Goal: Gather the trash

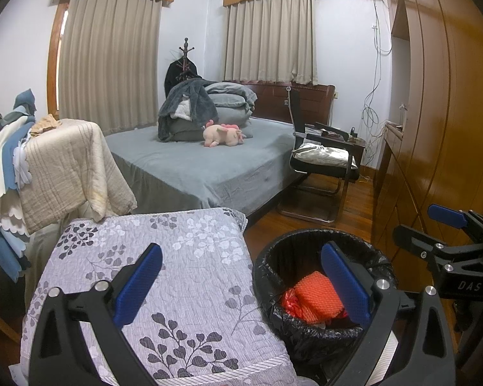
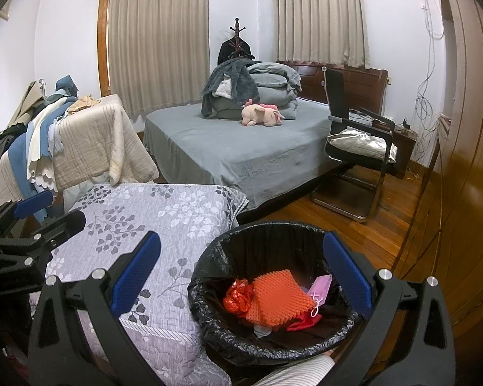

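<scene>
A round bin lined with a black bag (image 1: 273, 276) (image 2: 215, 257) stands on the wood floor beside a floral quilted surface. Inside lie an orange foam net (image 1: 318, 296) (image 2: 275, 299), crumpled red wrap (image 2: 238, 297) and a pink packet (image 2: 320, 289). My left gripper (image 1: 241, 286) is open and empty, one finger over the quilt, the other over the bin. My right gripper (image 2: 244, 280) is open and empty above the bin; it also shows at the right of the left wrist view (image 1: 447, 225).
A grey and white floral quilt (image 1: 164, 276) (image 2: 145, 225) lies left of the bin. Behind are a grey bed (image 2: 241, 151) with a pink plush (image 2: 262, 114), a black chair (image 2: 360, 148), draped cloths at left (image 2: 80, 138) and wooden wardrobe doors (image 1: 434, 128) at right.
</scene>
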{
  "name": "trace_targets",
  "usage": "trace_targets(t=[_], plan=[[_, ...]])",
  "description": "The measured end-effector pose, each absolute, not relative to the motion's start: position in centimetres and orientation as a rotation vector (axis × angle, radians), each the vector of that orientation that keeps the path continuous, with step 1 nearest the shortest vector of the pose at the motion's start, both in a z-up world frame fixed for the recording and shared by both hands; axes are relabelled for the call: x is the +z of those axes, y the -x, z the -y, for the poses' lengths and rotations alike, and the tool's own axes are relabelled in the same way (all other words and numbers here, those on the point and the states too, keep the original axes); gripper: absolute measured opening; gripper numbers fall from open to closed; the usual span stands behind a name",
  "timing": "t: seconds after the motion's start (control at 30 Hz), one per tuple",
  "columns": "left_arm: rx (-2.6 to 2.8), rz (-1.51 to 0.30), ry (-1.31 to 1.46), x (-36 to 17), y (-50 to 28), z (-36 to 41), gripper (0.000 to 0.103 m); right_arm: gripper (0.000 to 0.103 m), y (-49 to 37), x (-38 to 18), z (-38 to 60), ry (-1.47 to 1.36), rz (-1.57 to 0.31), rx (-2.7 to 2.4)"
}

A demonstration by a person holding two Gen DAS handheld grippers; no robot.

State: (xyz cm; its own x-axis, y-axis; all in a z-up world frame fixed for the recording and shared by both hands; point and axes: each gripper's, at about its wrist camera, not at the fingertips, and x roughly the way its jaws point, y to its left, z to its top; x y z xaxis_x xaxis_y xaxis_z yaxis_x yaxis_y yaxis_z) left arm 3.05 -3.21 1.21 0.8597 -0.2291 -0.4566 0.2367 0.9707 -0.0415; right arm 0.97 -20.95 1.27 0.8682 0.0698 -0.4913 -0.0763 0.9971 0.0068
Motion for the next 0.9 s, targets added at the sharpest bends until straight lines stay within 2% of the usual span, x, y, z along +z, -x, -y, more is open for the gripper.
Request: trace_targets(t=[0.9], plan=[[-0.244, -0.479, -0.016, 1.15, -3.02, 3.04, 0.097, 0.098, -1.06, 1.27, 20.69, 0.016, -0.512, 0.077]])
